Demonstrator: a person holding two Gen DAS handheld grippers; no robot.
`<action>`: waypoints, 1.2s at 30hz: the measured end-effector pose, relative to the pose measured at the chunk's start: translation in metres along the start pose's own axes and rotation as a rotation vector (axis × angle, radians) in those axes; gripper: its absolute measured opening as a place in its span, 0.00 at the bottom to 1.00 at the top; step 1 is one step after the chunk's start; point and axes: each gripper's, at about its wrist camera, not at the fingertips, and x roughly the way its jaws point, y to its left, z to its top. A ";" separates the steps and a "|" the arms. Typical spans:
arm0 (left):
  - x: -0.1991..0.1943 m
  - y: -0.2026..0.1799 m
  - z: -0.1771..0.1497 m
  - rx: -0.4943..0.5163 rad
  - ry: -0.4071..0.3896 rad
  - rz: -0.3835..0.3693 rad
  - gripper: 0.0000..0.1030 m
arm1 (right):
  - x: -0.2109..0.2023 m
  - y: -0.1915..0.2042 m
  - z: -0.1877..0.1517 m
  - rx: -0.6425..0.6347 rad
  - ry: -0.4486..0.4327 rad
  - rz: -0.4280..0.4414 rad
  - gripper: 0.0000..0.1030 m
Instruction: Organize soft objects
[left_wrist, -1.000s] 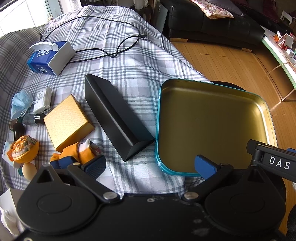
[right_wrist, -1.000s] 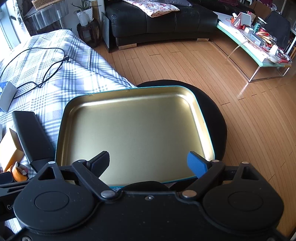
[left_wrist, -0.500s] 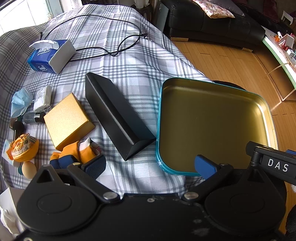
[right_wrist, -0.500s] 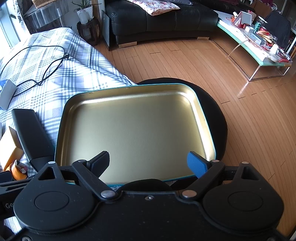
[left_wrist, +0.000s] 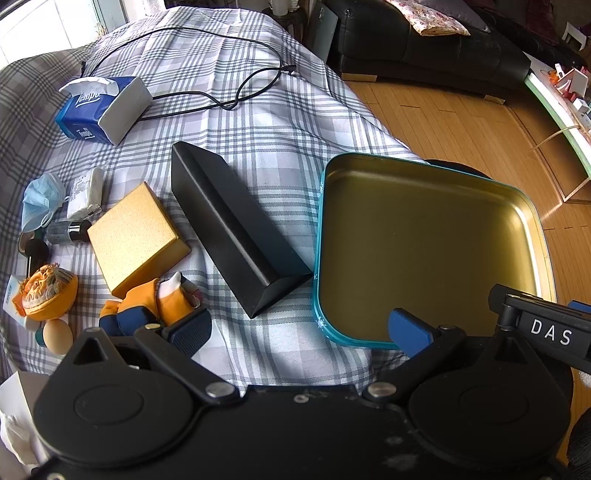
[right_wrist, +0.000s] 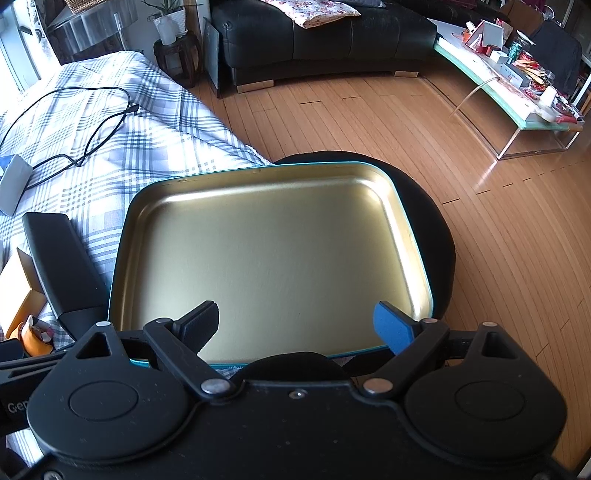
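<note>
Both tools, left tool (left_wrist: 299, 328) and right tool (right_wrist: 295, 325), gape wide, holding nothing. The orange-and-navy plush toy (left_wrist: 151, 302) lies at 8 o'clock of the empty teal-rimmed gold metal tray (left_wrist: 424, 240); approach low and pinch its bulk.

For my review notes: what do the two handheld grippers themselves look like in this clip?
Both are matte black with two round discs and angled link arms fixed by silver rivets. On the left gripper one pad is dark navy and ribbed, the other bright blue. The right gripper has a black ribbed pad and a bright blue one. The left view shows white "DAS" lettering on the other gripper's body. No sleeves or cables on them are visible.
</note>
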 end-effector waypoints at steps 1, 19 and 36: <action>0.000 0.000 0.000 -0.001 0.000 -0.001 1.00 | 0.000 0.000 0.000 0.001 0.000 0.000 0.85; -0.003 0.003 0.000 -0.011 -0.002 -0.006 1.00 | 0.001 0.002 -0.002 0.000 0.000 -0.006 0.85; -0.054 0.061 -0.004 -0.105 -0.158 -0.007 0.99 | -0.070 0.022 0.003 0.022 -0.227 0.188 0.85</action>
